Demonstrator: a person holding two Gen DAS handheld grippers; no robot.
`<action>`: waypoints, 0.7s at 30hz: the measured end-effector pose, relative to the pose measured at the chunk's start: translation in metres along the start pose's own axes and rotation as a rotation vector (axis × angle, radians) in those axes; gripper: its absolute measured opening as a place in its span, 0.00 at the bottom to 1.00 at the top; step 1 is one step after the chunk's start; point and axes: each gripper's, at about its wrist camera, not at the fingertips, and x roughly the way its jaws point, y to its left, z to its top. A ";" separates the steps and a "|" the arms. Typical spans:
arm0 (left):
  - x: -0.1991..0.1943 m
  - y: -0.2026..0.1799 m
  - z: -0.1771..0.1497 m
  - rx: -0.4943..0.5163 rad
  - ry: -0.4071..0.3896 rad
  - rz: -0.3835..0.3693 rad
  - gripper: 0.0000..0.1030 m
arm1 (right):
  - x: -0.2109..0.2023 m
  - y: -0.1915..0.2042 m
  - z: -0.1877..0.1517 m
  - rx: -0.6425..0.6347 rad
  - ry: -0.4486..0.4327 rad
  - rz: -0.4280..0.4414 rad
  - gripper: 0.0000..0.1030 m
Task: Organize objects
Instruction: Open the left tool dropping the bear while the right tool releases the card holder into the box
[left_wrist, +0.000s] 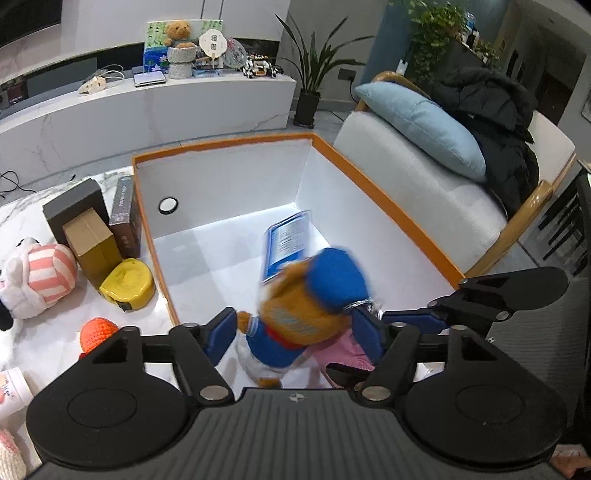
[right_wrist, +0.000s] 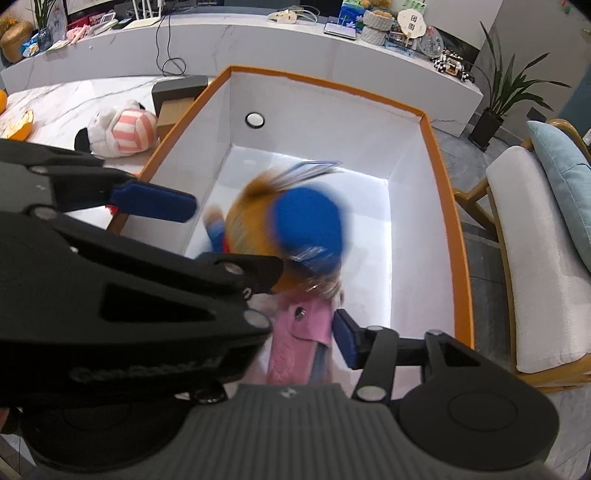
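Plush toy (left_wrist: 310, 314) released over the box (left_wrist: 388, 206)
Left gripper (left_wrist: 295, 332) and right gripper (right_wrist: 306, 332) both agape, empty; blurred toy, apparently falling, centre frame between left jaws.

You're looking at almost nothing you can read. The blue card (left_wrist: 286, 246) in the orange-rimmed box (left_wrist: 388, 206) is showing lines of white print, too blurred to make out. The dark brown box (left_wrist: 123, 218) standing beside it is carrying lettering down its side, too small to read. The round white fan (right_wrist: 410, 23) on the counter is bearing dark characters, also not legible.
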 end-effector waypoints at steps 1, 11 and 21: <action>-0.002 0.000 0.001 -0.001 -0.007 -0.001 0.81 | -0.001 0.000 0.000 0.004 -0.004 -0.004 0.56; -0.021 0.016 0.003 -0.051 -0.063 -0.041 0.82 | -0.007 -0.001 0.008 0.032 -0.063 -0.035 0.60; -0.063 0.058 -0.002 -0.149 -0.158 -0.041 0.83 | -0.017 0.001 0.016 0.064 -0.131 -0.049 0.60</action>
